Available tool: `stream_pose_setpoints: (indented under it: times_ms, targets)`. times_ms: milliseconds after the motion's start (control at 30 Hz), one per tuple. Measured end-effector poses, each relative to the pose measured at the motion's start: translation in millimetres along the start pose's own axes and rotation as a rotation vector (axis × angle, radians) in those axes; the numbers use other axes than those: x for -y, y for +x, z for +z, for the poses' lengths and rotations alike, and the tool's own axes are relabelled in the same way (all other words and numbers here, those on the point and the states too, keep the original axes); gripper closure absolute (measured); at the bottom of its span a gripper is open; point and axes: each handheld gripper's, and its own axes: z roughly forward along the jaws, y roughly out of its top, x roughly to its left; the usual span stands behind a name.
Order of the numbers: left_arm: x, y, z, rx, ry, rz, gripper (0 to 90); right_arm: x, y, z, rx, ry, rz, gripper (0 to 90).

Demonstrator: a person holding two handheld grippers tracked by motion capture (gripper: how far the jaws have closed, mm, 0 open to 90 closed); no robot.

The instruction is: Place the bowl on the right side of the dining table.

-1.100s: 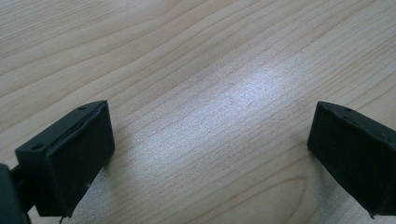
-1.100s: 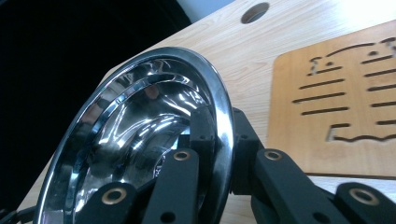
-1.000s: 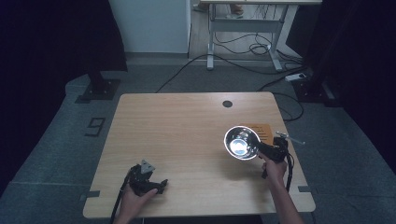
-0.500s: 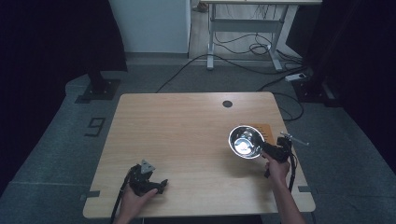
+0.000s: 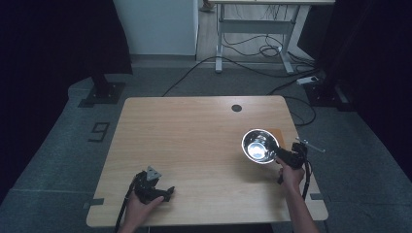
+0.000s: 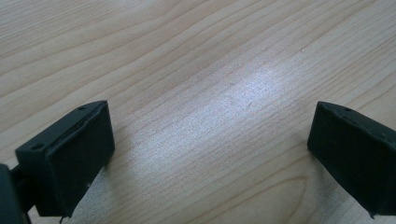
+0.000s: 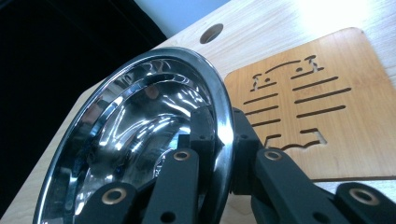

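Wooden table [image 5: 194, 145]; shiny steel bowl [image 5: 260, 145], rim gripper-pinched [image 7: 224, 140].

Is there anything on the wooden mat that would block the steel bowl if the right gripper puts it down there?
Nothing visible does. The right gripper is shut on the rim of the steel bowl, tilted beside the wooden mat. The part of the mat that shows is bare.

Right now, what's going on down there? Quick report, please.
Right hand-held gripper clamped on steel bowl rim, bowl tilted. Left hand-held gripper open on table. Wooden trivet beside bowl.
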Motion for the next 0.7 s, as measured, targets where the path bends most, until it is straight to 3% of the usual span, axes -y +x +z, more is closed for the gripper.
stream_pose_setpoints:
  times_ms: [700]
  targets:
    - [0.0, 0.0, 0.0, 0.000, 0.000, 0.000, 0.1, -9.4, -5.7, -1.9, 0.012, -0.030, 0.010, 83.1]
